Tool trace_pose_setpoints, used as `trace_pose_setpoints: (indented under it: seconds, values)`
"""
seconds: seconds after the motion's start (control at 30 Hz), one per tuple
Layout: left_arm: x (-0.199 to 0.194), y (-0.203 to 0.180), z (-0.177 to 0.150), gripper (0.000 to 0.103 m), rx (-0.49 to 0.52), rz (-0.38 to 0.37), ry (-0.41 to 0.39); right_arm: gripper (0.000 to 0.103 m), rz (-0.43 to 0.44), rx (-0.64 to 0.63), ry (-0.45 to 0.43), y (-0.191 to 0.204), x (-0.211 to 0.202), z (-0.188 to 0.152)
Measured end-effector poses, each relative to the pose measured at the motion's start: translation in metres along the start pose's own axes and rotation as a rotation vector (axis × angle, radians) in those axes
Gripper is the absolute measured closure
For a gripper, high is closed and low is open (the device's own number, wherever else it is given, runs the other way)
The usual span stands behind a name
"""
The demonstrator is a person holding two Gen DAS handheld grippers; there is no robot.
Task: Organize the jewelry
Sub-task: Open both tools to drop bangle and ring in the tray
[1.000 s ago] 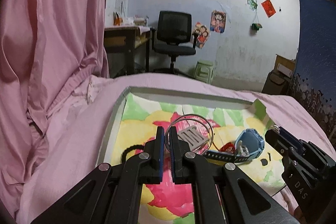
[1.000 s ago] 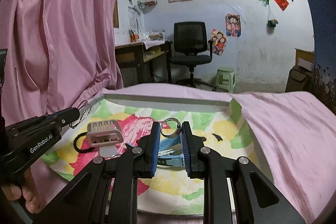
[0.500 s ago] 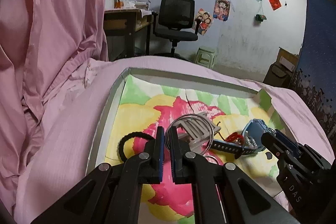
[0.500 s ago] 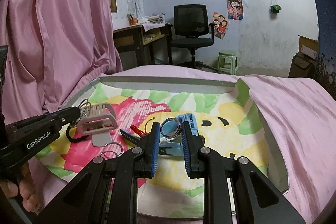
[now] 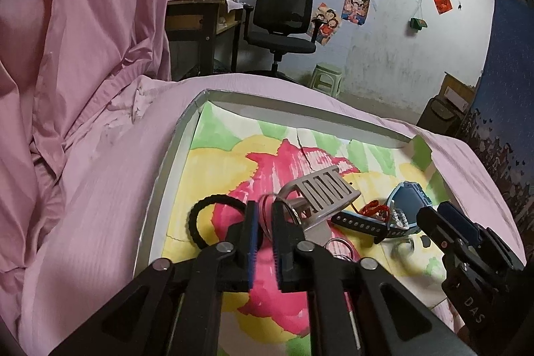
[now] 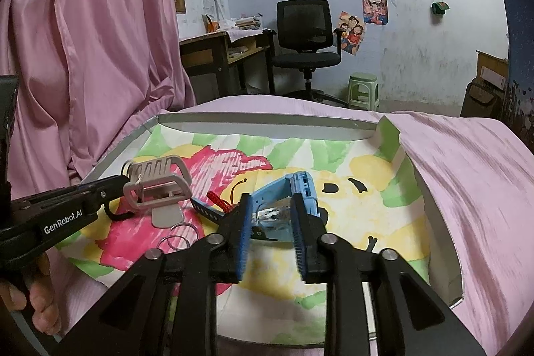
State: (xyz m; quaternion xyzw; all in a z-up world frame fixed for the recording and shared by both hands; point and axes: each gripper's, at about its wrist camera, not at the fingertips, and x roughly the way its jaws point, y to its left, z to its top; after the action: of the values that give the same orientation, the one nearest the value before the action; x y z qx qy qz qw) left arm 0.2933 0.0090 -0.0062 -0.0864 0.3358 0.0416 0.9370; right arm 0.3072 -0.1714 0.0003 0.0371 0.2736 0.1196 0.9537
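Observation:
A shallow tray (image 5: 173, 155) lined with flower-painted paper lies on the pink bed. My left gripper (image 5: 264, 216) is shut on thin silver wire bangles (image 5: 263, 206), low over the tray beside a black hair tie (image 5: 207, 206) and a grey hair clip (image 5: 320, 192). My right gripper (image 6: 271, 216) has its jaws apart, with a silver ring (image 6: 271, 215), blurred, between them and no longer pinched, just above a blue watch (image 6: 293, 189). A red charm (image 6: 218, 202) and loose silver hoops (image 6: 178, 236) lie close by. The right gripper also shows in the left wrist view (image 5: 434, 219).
The tray's grey rim (image 6: 267, 122) stands at the far side, and pink bedding (image 6: 467, 175) rises along its right side. A pink curtain (image 5: 83, 22) hangs at the left. An office chair (image 6: 303, 39), a desk and a green stool (image 6: 362, 89) stand behind.
Both grippers have dropped lower toward the tray. My right gripper has opened and let go of the silver ring. My left gripper stays shut on the bangles.

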Motion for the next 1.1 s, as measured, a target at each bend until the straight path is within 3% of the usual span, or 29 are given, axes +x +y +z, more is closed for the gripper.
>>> trace_pose_setpoints:
  seconds: [0.07, 0.27, 0.53, 0.73, 1.1]
  values:
    - [-0.003, 0.003, 0.0, 0.081, -0.012, -0.001, -0.007, 0.068, 0.001, 0.004, -0.007, -0.001, -0.003, 0.0]
    - [-0.014, 0.011, -0.001, 0.053, -0.048, -0.014, -0.051, 0.067, 0.006, 0.013, -0.022, -0.003, -0.009, -0.001]
    - [-0.042, 0.012, -0.006, 0.026, -0.02, -0.027, -0.138, 0.045, 0.016, 0.043, -0.097, -0.008, -0.034, -0.001]
    - [-0.064, 0.016, -0.01, 0.015, -0.026, -0.02, -0.212, 0.028, 0.017, 0.057, -0.169, -0.01, -0.058, -0.003]
    - [-0.098, 0.015, -0.027, 0.008, 0.0, -0.021, -0.289, 0.017, 0.022, 0.076, -0.271, -0.016, -0.095, -0.011]
